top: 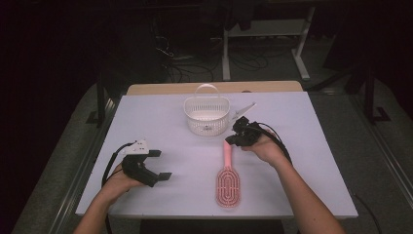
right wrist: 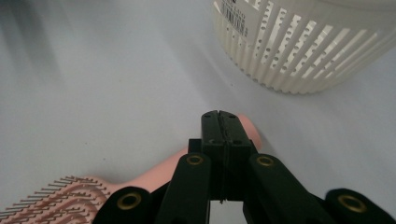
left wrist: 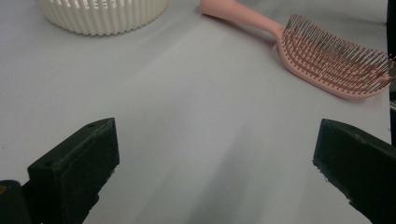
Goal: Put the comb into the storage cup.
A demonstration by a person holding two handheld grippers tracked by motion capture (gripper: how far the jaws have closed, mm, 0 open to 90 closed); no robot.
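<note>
Pink hairbrush (top: pixel 228 181) flat on the white counter (top: pixel 165 112), bristles up, head toward the person's edge, handle end pointing at the basket. Right hand-held gripper (top: pixel 229 140) directly over the handle tip, jaws pressed fully together with no gap between them (in the right gripper view (right wrist: pixel 219 122) closed pads sit above the pink handle (right wrist: pixel 243 128), nothing clamped between; contact with the handle not determinable). White slatted basket (top: pixel 206 116) with arched carrying handle just beyond the brush handle, near the counter's far middle; barcode label (right wrist: pixel 233 14) on its wall. Left hand-held gripper (top: pixel 159 164) well apart at the left side of the counter, jaws spread wide and empty, pointing across bare counter toward the brush (left gripper view: hairbrush (left wrist: pixel 327 56) at upper right, basket (left wrist: pixel 100 16) at upper left). Forearms entering from the near edge.
</note>
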